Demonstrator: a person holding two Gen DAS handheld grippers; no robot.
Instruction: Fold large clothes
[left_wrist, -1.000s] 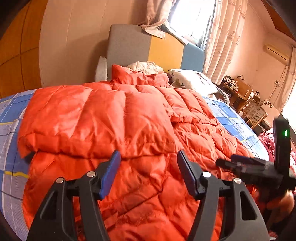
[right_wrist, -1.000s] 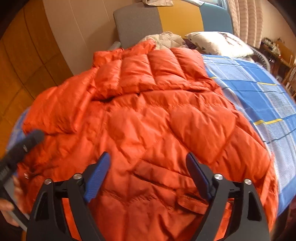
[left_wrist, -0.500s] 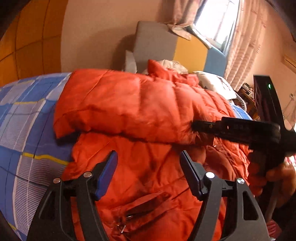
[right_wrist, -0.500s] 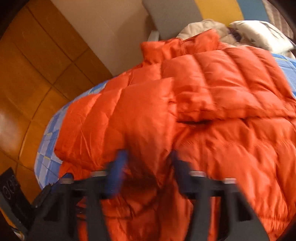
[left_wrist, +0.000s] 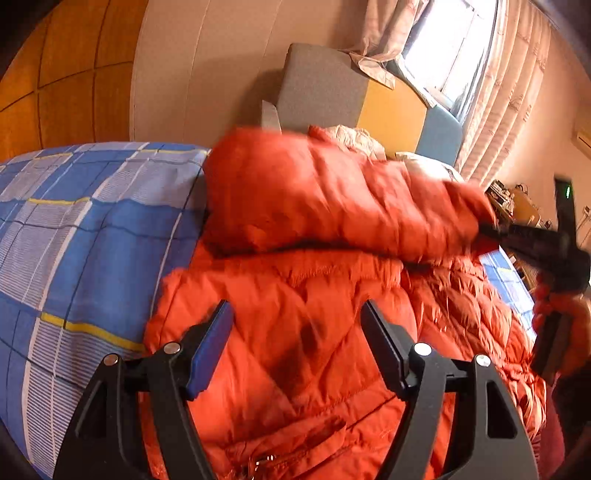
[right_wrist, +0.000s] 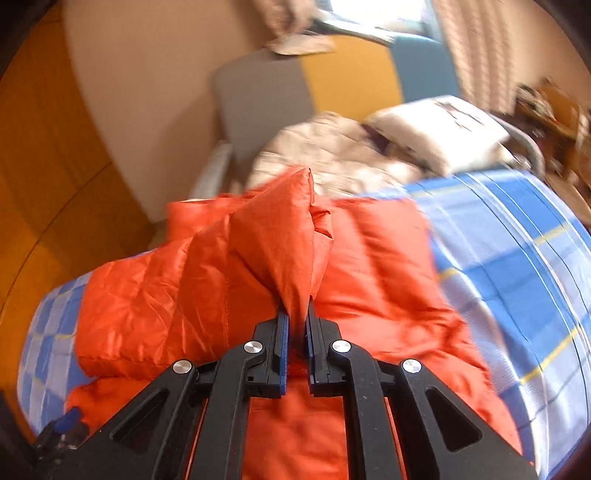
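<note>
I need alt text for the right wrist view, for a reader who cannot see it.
The right gripper is shut on a raised fold of the orange down jacket, which lies on a bed with a blue plaid sheet. Behind are a white pillow and a colourful headboard.

Orange quilted down jacket (left_wrist: 306, 332) spread across frame centre; one puffy section (left_wrist: 332, 199) folded over upper middle, a fold (right_wrist: 288, 251) raised at centre.

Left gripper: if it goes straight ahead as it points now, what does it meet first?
Most likely the orange down jacket on the bed: the left gripper, jaws open, has that fabric directly ahead. Depth is unclear.
</note>
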